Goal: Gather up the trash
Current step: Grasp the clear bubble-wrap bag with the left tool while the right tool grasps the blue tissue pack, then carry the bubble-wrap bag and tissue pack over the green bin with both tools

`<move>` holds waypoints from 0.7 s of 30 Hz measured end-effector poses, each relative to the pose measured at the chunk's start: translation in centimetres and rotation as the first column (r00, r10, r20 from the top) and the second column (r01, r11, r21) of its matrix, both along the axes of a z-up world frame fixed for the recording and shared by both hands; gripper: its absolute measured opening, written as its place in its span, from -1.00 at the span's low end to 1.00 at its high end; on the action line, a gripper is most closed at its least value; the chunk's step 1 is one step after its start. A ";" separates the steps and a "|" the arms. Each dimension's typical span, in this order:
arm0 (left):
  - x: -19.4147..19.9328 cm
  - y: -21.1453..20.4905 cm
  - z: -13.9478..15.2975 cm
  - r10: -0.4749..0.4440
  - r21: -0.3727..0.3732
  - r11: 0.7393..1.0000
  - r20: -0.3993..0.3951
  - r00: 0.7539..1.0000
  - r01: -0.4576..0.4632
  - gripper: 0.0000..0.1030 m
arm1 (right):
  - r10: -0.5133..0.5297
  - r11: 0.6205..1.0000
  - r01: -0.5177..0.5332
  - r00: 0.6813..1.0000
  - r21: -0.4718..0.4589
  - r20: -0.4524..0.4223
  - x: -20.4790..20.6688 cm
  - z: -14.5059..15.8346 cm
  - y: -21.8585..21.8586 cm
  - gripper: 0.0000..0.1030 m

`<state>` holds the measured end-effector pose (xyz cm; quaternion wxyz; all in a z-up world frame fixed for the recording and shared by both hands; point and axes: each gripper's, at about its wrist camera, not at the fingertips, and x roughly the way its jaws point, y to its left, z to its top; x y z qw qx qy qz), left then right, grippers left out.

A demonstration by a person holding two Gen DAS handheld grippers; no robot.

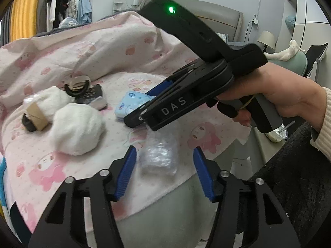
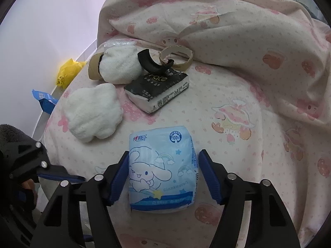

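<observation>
A clear crumpled plastic wrapper point(image 1: 158, 157) lies at the near edge of the bed, between the open fingers of my left gripper point(image 1: 164, 152). My right gripper point(image 2: 163, 155) is open, its blue pads on either side of a light blue Cinnamoroll tissue pack point(image 2: 161, 169); whether they touch it I cannot tell. The same pack point(image 1: 129, 104) shows in the left wrist view, partly hidden by the right gripper's body point(image 1: 186, 95). Beyond lie a black tissue pack point(image 2: 158, 92), two white cotton wads point(image 2: 94, 114) point(image 2: 120, 65), cardboard tube pieces point(image 2: 176, 56) and a black curved strip point(image 2: 152, 64).
A rumpled pink-print duvet point(image 2: 238, 26) is heaped behind the objects. Yellow and blue bags point(image 2: 68, 72) lie past the bed's left side. A headboard point(image 1: 227, 18), lamp point(image 1: 266, 39) and clothes rack point(image 1: 68, 6) stand behind.
</observation>
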<state>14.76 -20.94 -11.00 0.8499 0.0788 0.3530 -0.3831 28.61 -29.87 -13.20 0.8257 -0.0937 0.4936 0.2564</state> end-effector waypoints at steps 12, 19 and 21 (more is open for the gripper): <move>2.3 -0.3 -0.2 0.035 -0.016 0.999 -0.033 0.999 -0.035 -0.27 | -0.065 0.997 0.065 0.998 0.029 0.015 0.7 0.2 -1.6 0.01; 2.1 1.4 1.2 0.061 -0.038 0.997 -0.011 0.998 -0.061 -0.28 | -0.150 0.987 0.145 0.986 0.075 0.073 2.1 1.6 -2.2 0.01; 2.3 2.1 1.6 0.081 -0.049 0.995 -0.006 0.997 -0.082 -0.28 | -0.159 0.984 0.150 0.983 0.096 0.095 2.3 2.1 -2.1 0.01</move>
